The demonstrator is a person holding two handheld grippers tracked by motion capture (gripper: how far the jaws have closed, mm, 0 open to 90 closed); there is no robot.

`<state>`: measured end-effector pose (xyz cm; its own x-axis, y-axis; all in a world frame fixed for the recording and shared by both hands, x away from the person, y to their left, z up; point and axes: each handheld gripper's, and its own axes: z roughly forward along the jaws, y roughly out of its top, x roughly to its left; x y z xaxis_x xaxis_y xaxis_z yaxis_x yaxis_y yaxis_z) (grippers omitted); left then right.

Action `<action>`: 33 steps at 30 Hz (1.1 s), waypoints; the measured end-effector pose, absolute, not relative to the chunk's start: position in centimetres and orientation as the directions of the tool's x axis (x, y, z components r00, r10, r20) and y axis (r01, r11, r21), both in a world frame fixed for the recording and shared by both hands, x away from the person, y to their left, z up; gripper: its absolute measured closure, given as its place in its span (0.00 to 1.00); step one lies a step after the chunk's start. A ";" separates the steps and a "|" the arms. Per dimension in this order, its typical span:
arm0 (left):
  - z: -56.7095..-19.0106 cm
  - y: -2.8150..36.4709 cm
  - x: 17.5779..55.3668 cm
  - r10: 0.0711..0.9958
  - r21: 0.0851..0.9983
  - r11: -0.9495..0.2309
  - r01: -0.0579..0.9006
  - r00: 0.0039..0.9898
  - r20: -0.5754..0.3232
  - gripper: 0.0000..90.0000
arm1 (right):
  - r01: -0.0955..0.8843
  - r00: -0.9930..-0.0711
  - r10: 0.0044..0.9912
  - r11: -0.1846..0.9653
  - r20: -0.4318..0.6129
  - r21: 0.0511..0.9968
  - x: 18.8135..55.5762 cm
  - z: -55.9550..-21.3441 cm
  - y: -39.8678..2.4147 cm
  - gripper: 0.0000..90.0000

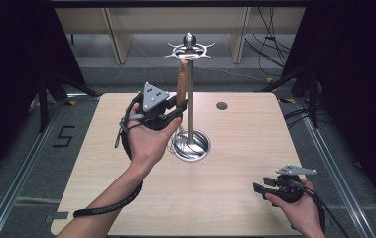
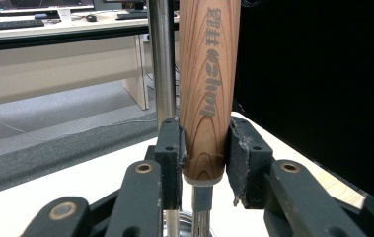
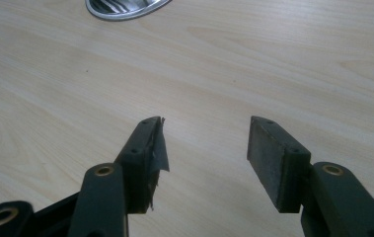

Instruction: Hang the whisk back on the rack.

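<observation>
While the left tongs (image 2: pixel 204 158) clamp the lower end of the wooden handle (image 2: pixel 206 84), it hangs upright just beside the steel pole (image 1: pixel 190 99) of the rack, above its round base (image 1: pixel 191 145). Right tongs (image 3: pixel 204 148) rest gaping, empty, low over the surface (image 1: pixel 245 148).

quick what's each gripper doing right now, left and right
Left gripper: closed on the wooden handle, beside the metal pole.
Right gripper: open, holding nothing, over the table.
</observation>
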<state>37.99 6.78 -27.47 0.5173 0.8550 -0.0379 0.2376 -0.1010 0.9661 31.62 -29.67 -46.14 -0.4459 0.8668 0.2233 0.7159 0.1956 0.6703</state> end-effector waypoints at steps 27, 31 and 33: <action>-27.4 6.5 38.6 0.859 0.963 -0.102 0.248 0.510 -0.041 0.76 | 0.721 -0.442 0.868 0.191 0.228 0.666 31.6 -46.1 -29.7 0.53; -27.4 6.4 38.7 0.859 0.963 -0.103 0.248 0.510 -0.039 0.76 | 0.720 -0.442 0.867 0.192 0.228 0.667 31.6 -46.1 -29.7 0.53; -27.4 6.4 38.7 0.859 0.963 -0.104 0.248 0.510 -0.039 0.76 | 0.721 -0.442 0.868 0.192 0.228 0.666 31.6 -46.1 -29.7 0.53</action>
<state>38.75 6.41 -27.40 0.5101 0.8593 -0.0387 0.2484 -0.1041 0.9630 31.61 -29.66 -46.13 -0.4419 0.8676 0.2282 0.7207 0.1919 0.6661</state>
